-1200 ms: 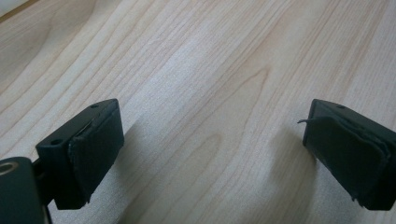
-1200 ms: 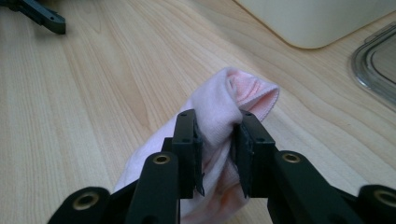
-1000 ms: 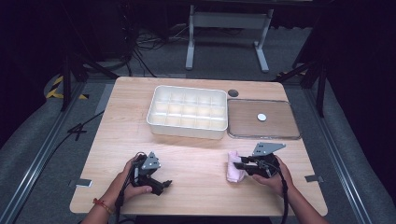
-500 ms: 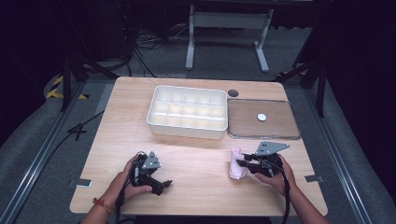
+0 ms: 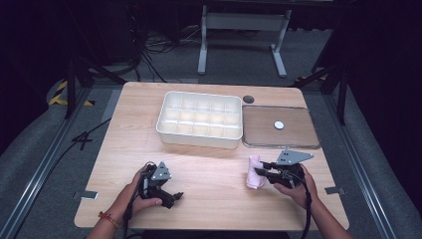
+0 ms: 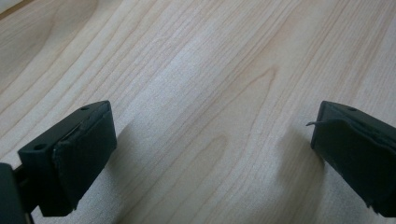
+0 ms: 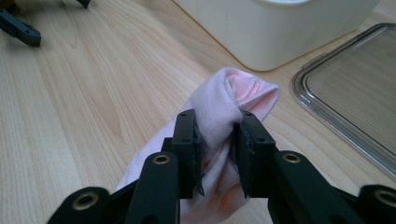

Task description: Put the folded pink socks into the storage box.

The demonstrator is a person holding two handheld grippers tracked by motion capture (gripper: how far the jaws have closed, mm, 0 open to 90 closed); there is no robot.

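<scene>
Right gripper (image 5: 260, 173) has shifted slightly rightward with the pink cloth (image 5: 254, 172) since a second ago, jaws pinching the rolled cloth at its middle, near the white divided tray (image 5: 200, 119) and clear lid (image 5: 278, 127); left gripper (image 5: 175, 195) unmoved on the wooden table (image 5: 209, 209), jaws spread wide with bare wood between
</scene>
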